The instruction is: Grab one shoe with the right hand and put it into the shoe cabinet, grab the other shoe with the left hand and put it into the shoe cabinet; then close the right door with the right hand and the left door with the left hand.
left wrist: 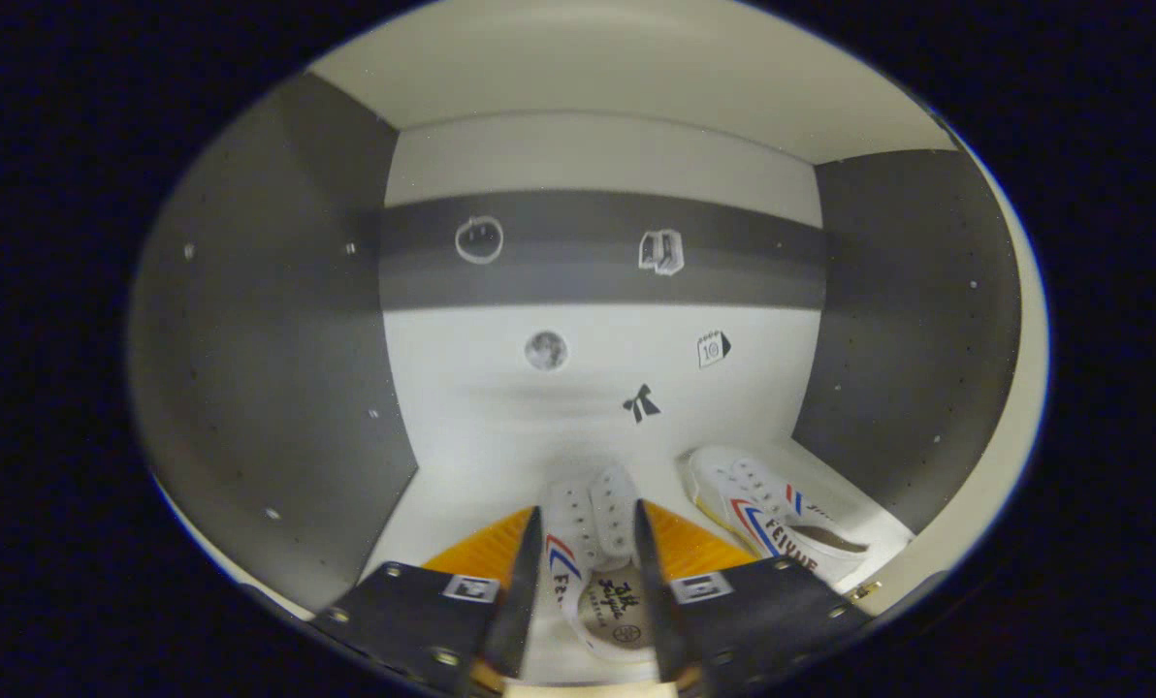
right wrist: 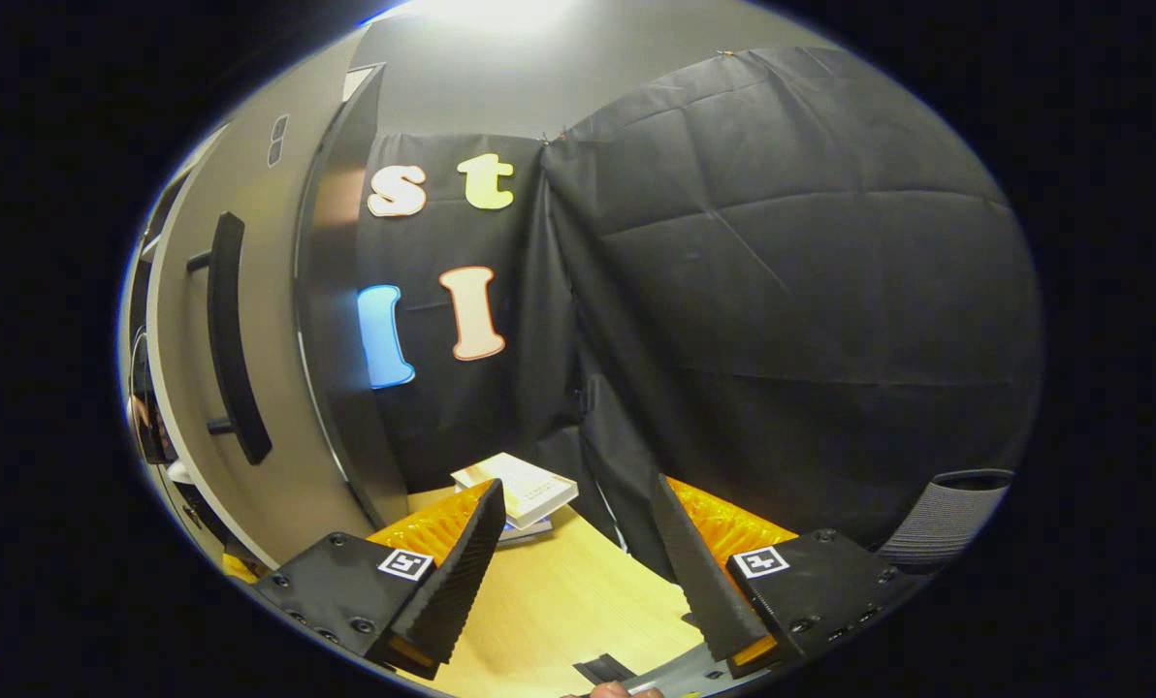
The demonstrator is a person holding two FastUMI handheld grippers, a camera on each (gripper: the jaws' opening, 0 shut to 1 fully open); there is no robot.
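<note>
While my left tongs (left wrist: 588, 519) reach into the shoe cabinet (left wrist: 277, 320), their 2 fingers flank a white shoe (left wrist: 593, 543) with red and blue stripes, 1 on each side of it near the laces and the opening; I cannot tell whether both press on it. This shoe sits on the cabinet's white floor with its toe pointing toward the back wall. Just beside it, to the right in the left gripper view, the second shoe (left wrist: 772, 519) of the same kind lies on the same floor, close to the grey side wall. Small stickers dot the back wall.

My right tongs (right wrist: 573, 538) are spread wide and hold nothing, hovering above the wooden counter (right wrist: 559, 601). Beyond them a stack of books (right wrist: 517, 490) rests on the counter, and to their left stands a cabinet door (right wrist: 248, 388) with a dark handle (right wrist: 234, 339).
</note>
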